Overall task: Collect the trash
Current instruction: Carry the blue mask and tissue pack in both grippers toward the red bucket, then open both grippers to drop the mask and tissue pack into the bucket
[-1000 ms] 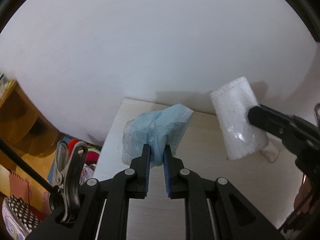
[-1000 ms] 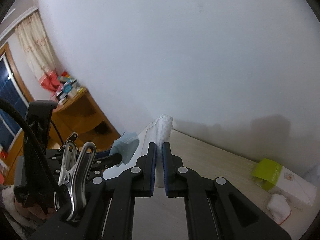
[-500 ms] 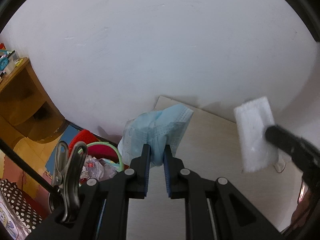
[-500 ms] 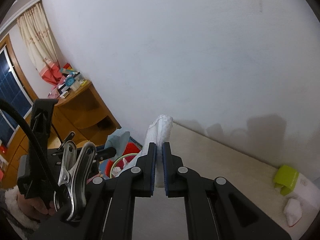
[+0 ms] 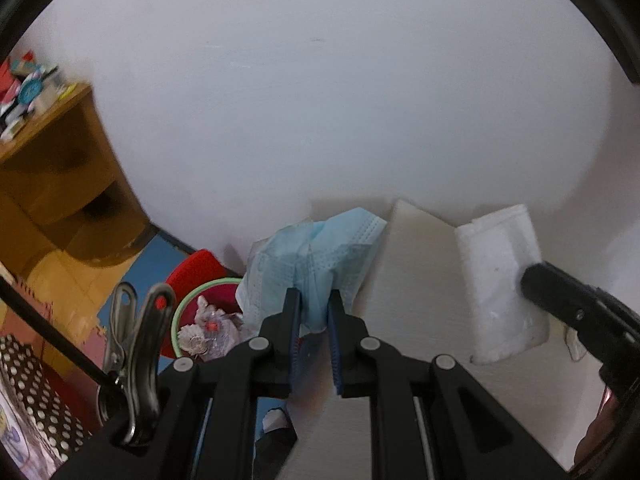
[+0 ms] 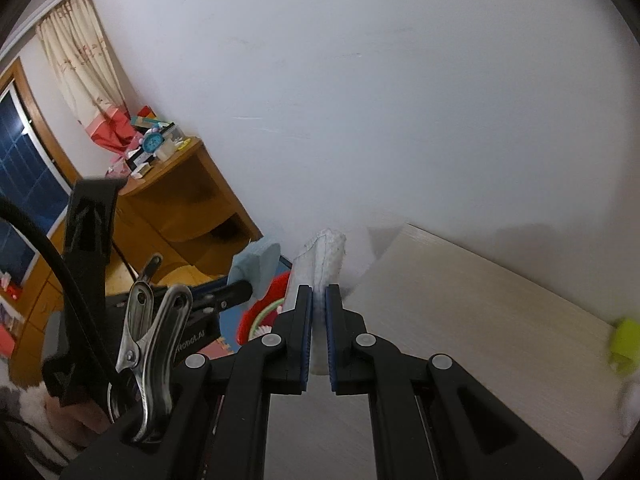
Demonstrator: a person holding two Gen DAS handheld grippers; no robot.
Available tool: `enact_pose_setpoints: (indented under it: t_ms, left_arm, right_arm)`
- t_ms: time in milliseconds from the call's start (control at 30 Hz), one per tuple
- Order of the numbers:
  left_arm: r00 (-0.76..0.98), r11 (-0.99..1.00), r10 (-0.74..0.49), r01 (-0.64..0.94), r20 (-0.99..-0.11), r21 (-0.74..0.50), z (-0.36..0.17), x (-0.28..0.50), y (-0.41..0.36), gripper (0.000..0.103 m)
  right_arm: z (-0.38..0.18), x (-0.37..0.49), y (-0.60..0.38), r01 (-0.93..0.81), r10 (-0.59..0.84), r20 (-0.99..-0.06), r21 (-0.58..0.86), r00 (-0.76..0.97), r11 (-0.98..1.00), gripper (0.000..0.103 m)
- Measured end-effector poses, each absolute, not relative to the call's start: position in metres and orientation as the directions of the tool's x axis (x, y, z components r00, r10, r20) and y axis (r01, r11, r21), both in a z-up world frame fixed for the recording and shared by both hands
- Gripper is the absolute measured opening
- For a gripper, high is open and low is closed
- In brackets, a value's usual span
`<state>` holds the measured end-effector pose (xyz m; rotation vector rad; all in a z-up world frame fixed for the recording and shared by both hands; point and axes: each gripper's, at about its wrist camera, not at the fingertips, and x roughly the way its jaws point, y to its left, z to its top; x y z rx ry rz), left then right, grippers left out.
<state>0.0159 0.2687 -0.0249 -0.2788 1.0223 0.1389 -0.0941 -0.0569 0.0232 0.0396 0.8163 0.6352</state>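
Blue and crumpled, the face mask [image 5: 316, 256] is pinched in my left hand-held gripper [image 5: 313, 318], past the counter [image 5: 416, 280] edge above the green-rimmed bin [image 5: 200, 312]. My right hand-held gripper [image 6: 318, 312] squeezes a folded white tissue [image 6: 322, 260] at the counter's corner.

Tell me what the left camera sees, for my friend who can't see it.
The left gripper pinches a crumpled blue face mask above a red bin with trash inside. To its right, the right gripper holds a white tissue over the pale table.
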Motion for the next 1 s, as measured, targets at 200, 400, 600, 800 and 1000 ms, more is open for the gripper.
enact_pose_setpoints:
  t_ms: [200,400,600,800,1000]
  left_arm:
    - [0.476,0.925,-0.001,-0.334,-0.879,-0.182,-0.046,0.017,0.304,0.013]
    - [0.469,0.897,-0.004,-0.389,-0.883,-0.211,-0.055,0.021,0.335,0.013]
    - [0.439,0.873,-0.010,-0.435,-0.899,-0.221,-0.063,0.021,0.352,0.013]
    - [0.398,0.841,-0.032,-0.484,-0.917,-0.240,-0.078,0.020,0.368,0.014]
    - [0.354,0.831,-0.055,-0.502,-0.934,-0.239,-0.118,0.023,0.379,0.014]
  right_arm:
    - [0.013,-0.077,-0.014,-0.537,0.552,-0.692,0.275,0.465,0.798,0.008]
    - [-0.001,-0.054,0.027,-0.540,0.554,-0.708,0.285,0.438,0.792,0.008]
    - [-0.020,-0.032,0.076,-0.560,0.545,-0.744,0.280,0.386,0.780,0.008]
    - [-0.047,-0.012,0.130,-0.592,0.531,-0.788,0.276,0.312,0.757,0.008]
    - [-0.091,-0.003,0.173,-0.636,0.468,-0.860,0.249,0.201,0.731,0.008]
